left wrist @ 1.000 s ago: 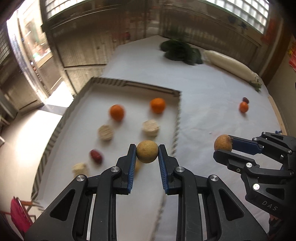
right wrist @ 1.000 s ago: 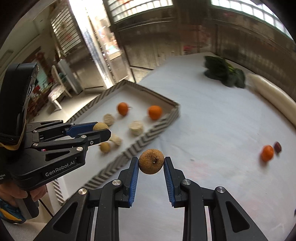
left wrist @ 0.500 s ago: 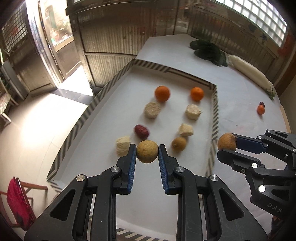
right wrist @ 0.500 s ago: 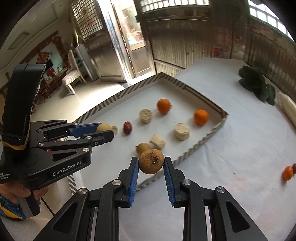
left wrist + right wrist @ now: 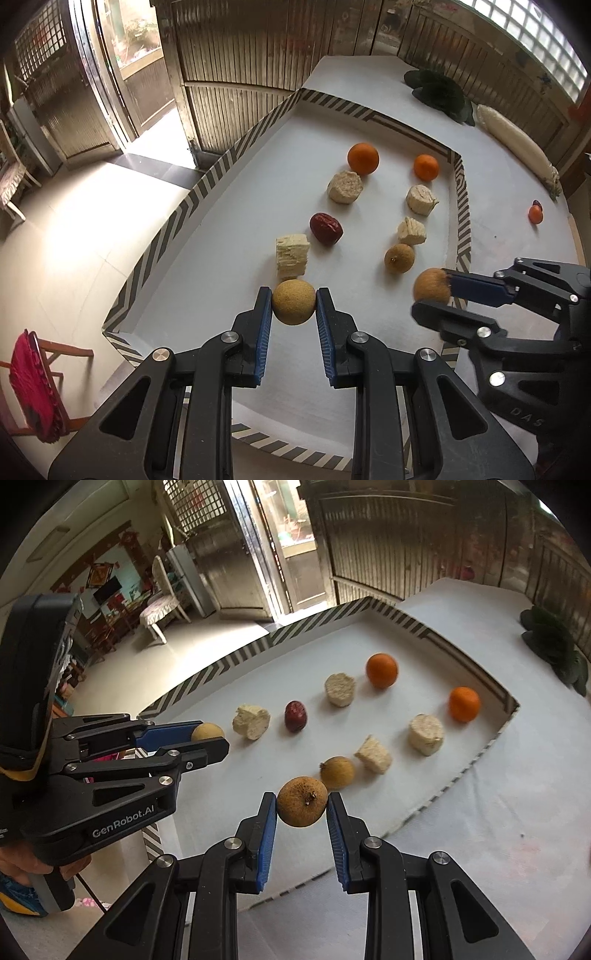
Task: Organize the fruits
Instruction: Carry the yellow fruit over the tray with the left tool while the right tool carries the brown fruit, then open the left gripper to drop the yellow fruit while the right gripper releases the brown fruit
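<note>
- Left claw (image 5: 293, 308) clamped on a pale longan (image 5: 293, 302), above the striped tray (image 5: 173, 225).
- Right claw (image 5: 301, 808) clamped on a browner longan (image 5: 302, 801), over the tray's near edge.
- Likely light, thin-shelled, prone to rolling; best gripped gently across the middle.

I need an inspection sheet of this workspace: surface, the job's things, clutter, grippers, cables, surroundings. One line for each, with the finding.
Surface: table under a white cloth; on it a shallow tray with a striped rim.
Job's things: in the tray two oranges, a red date, four pale chunks and one brown round fruit, in two rows.
Clutter: outside the tray a small orange fruit, dark leafy greens, a long white vegetable.
Grippers: left gripper shut on a yellowish round fruit; right gripper shut on a rough brown fruit; both over the tray's near end.
Cables: nothing seen.
Surroundings: open doorway, wooden panelling, chairs.
</note>
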A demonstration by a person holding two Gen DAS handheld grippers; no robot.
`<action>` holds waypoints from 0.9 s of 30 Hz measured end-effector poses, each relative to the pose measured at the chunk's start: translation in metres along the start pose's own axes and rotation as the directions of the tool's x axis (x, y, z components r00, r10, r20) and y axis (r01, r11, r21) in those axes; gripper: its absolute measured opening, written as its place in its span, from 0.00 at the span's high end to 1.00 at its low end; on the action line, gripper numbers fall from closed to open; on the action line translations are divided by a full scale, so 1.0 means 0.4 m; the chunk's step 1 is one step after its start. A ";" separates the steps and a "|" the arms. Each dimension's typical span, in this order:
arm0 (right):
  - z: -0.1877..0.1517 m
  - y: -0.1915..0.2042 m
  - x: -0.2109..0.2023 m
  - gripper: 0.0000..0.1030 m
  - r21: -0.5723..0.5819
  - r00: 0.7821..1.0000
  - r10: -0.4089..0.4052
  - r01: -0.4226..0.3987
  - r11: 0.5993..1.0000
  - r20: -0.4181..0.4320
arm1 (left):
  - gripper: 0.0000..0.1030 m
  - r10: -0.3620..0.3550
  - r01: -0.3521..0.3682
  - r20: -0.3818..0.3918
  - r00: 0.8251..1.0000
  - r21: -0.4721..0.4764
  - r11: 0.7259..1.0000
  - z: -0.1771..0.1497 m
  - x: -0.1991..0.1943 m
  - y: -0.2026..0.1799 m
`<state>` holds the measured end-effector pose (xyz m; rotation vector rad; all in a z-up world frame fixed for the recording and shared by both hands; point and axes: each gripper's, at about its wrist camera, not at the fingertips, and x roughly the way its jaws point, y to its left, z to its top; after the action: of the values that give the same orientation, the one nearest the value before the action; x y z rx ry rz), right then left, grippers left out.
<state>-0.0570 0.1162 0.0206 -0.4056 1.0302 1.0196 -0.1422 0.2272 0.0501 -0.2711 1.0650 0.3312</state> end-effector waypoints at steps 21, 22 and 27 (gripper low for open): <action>0.019 0.011 0.069 0.74 -0.013 0.999 -0.034 0.033 0.999 -0.041 | 0.78 0.016 -0.016 -0.032 0.999 0.005 1.000 -0.007 0.049 -0.013; 0.019 0.013 0.074 0.74 -0.014 0.998 -0.036 0.036 0.999 -0.045 | 0.78 0.015 -0.015 -0.034 0.999 0.004 1.000 -0.008 0.050 -0.014; 0.017 0.017 0.084 0.74 -0.007 0.998 -0.036 0.036 0.999 -0.060 | 0.78 0.019 -0.020 -0.043 0.999 -0.007 1.000 -0.008 0.057 -0.014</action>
<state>-0.0548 0.1413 -0.0034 -0.4603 1.0706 0.9835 -0.1324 0.2239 0.0286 -0.2754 1.1091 0.3483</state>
